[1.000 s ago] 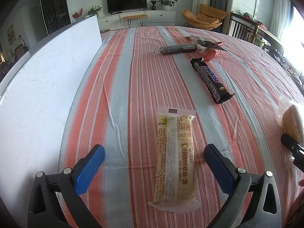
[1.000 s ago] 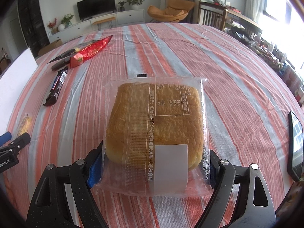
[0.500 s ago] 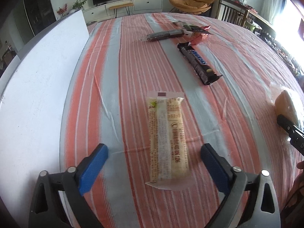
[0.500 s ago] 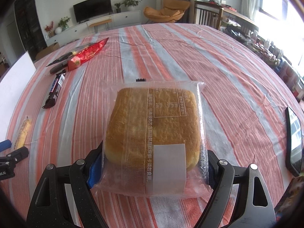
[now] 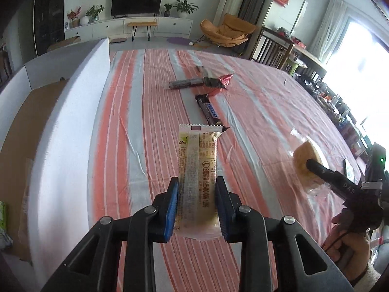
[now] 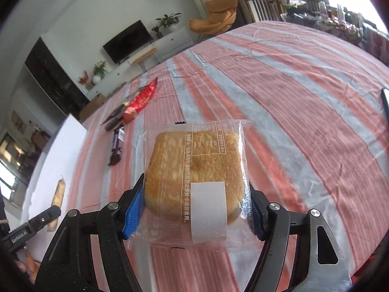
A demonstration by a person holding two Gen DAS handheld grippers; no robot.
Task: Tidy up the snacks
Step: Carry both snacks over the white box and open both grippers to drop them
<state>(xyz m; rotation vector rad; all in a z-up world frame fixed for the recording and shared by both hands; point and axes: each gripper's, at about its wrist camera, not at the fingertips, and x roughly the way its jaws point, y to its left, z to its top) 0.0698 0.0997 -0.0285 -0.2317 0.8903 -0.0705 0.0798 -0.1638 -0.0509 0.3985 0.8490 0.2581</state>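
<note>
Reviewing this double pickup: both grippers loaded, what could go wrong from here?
The left gripper pinches only the near end of the long snack bar, so it could sag or slip. The right gripper squeezes the soft cake, which may get crushed. The box wall could catch either.

Bagged cake (image 6: 197, 163) apparently in right gripper (image 6: 194, 209)

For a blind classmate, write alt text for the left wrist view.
The left gripper grips a long pale snack packet above a striped tablecloth. Beyond lie a chocolate bar and other wrappers; a white box stands left.
</note>
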